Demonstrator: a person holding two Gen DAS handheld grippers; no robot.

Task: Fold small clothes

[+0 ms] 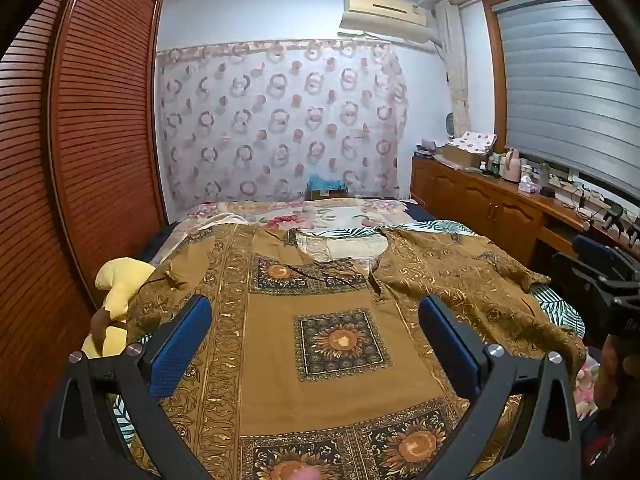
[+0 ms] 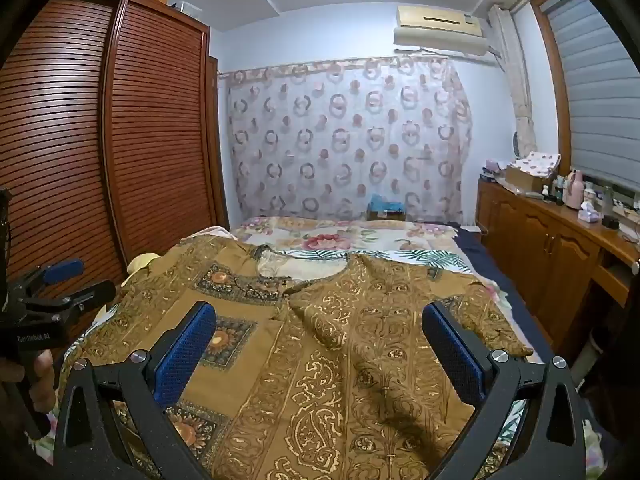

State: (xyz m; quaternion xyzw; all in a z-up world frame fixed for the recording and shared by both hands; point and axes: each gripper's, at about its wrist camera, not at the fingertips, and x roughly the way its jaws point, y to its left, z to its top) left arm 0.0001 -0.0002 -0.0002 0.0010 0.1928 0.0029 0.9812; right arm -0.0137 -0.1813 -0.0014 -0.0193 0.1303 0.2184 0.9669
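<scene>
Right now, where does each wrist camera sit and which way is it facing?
Left wrist: on the left gripper, fingers open, looking down the bed at the brown shirt's sunflower side; the right gripper shows at the right edge.
Right wrist: on the right gripper, fingers open, over the shirt's paisley side; the left gripper and a hand show at the left edge.
Shared: shirt, curtain, wardrobe.

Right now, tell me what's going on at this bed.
A person holds a gripper in each hand above a brown patterned garment spread flat on the bed. The left gripper and the right gripper are both wide open, gripping nothing. Folding hasn't begun.
</scene>
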